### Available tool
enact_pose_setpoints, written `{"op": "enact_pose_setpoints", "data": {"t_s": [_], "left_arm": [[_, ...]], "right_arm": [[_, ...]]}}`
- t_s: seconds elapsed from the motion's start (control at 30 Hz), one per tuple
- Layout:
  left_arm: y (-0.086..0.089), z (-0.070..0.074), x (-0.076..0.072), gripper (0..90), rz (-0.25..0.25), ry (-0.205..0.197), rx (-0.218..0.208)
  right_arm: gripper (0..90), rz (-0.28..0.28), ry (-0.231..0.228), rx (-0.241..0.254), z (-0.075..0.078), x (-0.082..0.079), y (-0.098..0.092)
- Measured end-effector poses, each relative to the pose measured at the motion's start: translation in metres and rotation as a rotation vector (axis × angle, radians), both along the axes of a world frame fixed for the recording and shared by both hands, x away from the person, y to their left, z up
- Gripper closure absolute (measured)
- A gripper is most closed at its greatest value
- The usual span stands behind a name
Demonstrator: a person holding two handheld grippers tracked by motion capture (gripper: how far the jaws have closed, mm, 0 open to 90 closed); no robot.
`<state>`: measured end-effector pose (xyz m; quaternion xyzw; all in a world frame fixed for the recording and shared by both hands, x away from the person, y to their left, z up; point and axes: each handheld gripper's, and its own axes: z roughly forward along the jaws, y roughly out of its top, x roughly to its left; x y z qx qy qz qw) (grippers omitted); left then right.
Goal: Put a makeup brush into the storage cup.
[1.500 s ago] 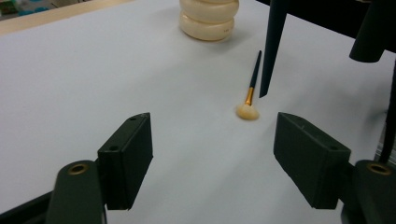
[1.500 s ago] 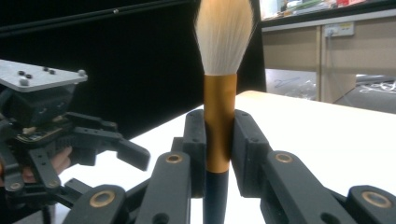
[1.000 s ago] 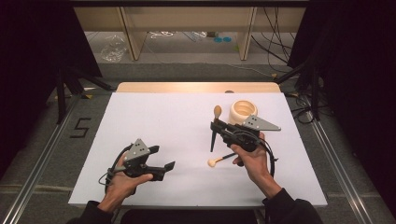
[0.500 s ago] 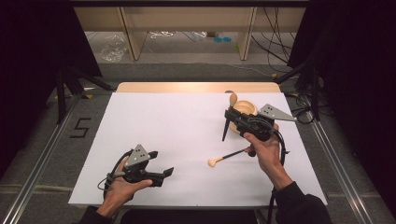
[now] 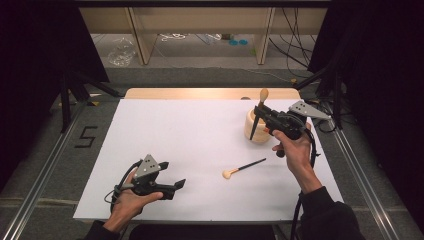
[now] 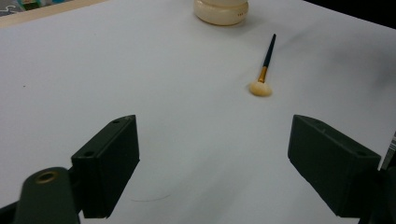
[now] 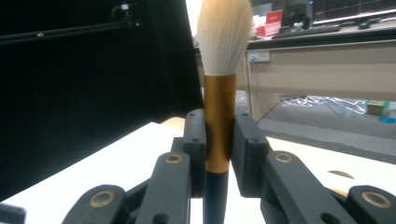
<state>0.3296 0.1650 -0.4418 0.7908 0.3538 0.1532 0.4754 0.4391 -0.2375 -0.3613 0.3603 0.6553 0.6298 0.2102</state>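
The white table (image 5: 200, 145) carries a cream, round-bodied jar (image 5: 254, 134) near its far right corner. Over the jar the right gripper (image 5: 261, 111) is clamped on a large brush (image 5: 259, 107), held upright with its tip above the jar's mouth. In the right gripper view the brush (image 7: 219, 107) has a full head of pale cream bristles, a gold collar pinched between the jaws and a dark handle below. The left gripper (image 5: 172, 187) rests near the near left edge, its jaws wide apart with nothing between them. A small brush (image 5: 243, 168), with a dark handle and a cream tuft, lies flat between the two grippers, nearer the right edge.
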Motion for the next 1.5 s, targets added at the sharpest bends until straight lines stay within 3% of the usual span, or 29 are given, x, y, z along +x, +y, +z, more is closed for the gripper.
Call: {"op": "enact_pose_setpoints", "data": {"t_s": [0.77, 1.0, 1.5], "left_arm": [[-0.001, -0.001, 0.0, 16.8, 0.0, 0.017, -0.015], [-0.001, -0.001, 0.0, 16.8, 0.0, 0.018, -0.016], [-0.003, -0.002, 0.001, 17.0, -0.029, 0.032, -0.016]], "right_arm": [[77.5, -0.068, -0.012, 0.034, 0.021, 0.031, -0.019], [77.5, -0.08, -0.016, 0.037, 0.022, 0.037, -0.023], [77.5, -0.166, -0.013, 0.015, 0.01, 0.056, -0.04]]}}
